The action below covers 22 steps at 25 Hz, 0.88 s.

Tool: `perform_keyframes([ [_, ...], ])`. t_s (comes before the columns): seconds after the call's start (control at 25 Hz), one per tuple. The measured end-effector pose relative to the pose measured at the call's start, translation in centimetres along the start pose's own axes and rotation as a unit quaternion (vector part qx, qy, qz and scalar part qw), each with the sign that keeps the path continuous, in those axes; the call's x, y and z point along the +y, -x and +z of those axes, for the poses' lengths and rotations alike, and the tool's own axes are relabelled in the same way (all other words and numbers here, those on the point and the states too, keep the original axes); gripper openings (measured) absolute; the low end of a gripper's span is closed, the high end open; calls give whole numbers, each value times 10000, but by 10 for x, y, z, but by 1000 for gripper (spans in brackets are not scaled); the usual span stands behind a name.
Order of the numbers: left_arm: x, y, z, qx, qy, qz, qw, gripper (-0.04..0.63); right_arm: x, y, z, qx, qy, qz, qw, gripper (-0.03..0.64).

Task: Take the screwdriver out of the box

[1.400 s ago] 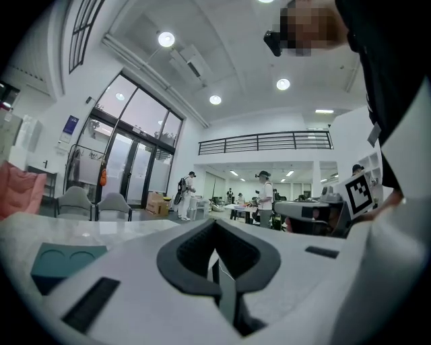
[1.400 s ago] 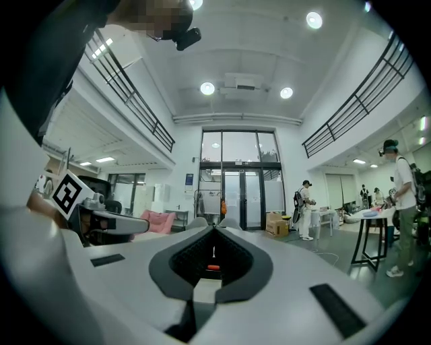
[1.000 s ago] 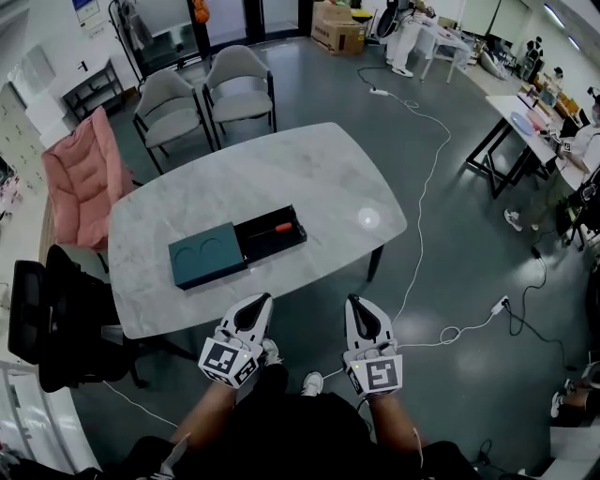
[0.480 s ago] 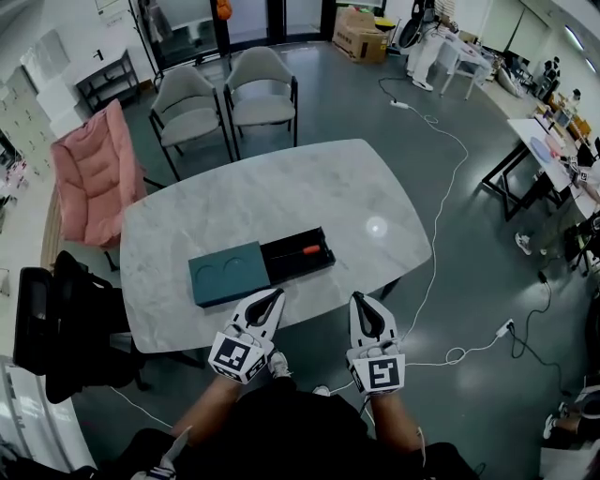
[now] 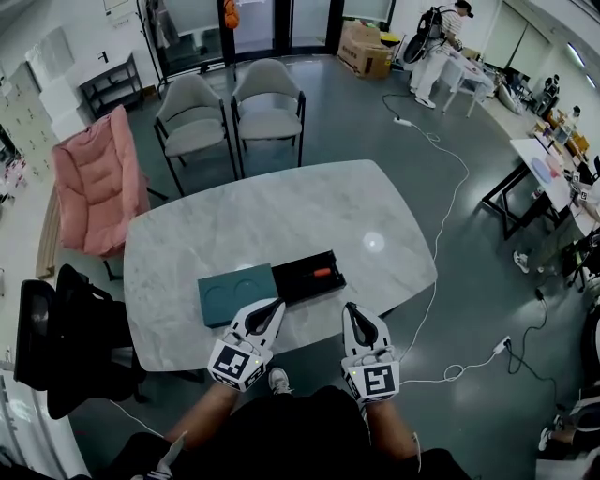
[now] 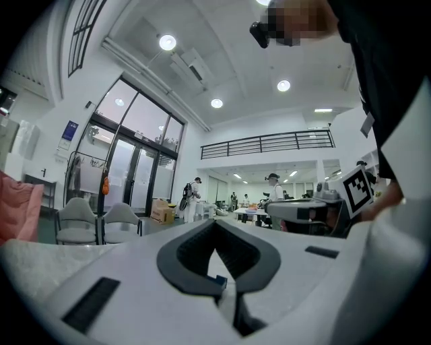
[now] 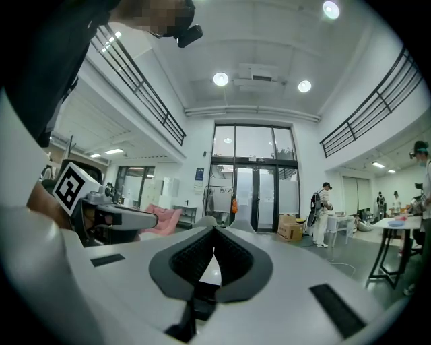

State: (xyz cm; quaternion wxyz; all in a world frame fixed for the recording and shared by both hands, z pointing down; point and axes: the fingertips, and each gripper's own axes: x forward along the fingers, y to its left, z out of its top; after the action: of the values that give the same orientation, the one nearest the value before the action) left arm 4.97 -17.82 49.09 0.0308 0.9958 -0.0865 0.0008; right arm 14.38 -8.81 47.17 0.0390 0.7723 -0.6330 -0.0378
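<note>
floor [image 5: 375,122]: grey | table [image 5: 281,211]: white marble | grey chairs [image 5: 192,117]: 2 | pink chair [image 5: 98,178]: 1 | glass doors [image 5: 309,17]: far wall

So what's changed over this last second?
The left claw and right claw came forward to the near edge of the table as the person stepped closer. Nothing was taken hold of or let go. Both claws stayed shut and empty, and the box, with the screwdriver in it, hasn't moved on the table.

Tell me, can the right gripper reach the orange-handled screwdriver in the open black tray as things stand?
Probably yes. The orange-handled screwdriver lies uncovered in the black tray, just beyond the right gripper, with nothing between; its jaws are shut and must open first.
</note>
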Motion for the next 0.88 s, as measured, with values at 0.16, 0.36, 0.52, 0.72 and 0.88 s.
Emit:
perform_keyframes([
  [0.16, 8, -3, 4, -36, -41, 42, 10000, 5, -2, -10, -3, 30, -53, 38, 10000, 23],
  [0.36, 20, -18, 5, 38, -73, 168, 9998, 5, -21, -31, 0, -53, -120, 137, 9998, 23],
  [0.52, 18, -40, 15, -14, -87, 369, 9993, 5, -52, -45, 5, -30, -19, 298, 9995, 23],
  [0.72, 17, -70, 29, -156, -97, 646, 9977, 5, -81, -66, 6, -35, -59, 610, 9981, 23],
  [0.88, 16, -93, 30, -137, -103, 829, 9964, 5, -103, -79, 5, -45, -178, 882, 9959, 23],
])
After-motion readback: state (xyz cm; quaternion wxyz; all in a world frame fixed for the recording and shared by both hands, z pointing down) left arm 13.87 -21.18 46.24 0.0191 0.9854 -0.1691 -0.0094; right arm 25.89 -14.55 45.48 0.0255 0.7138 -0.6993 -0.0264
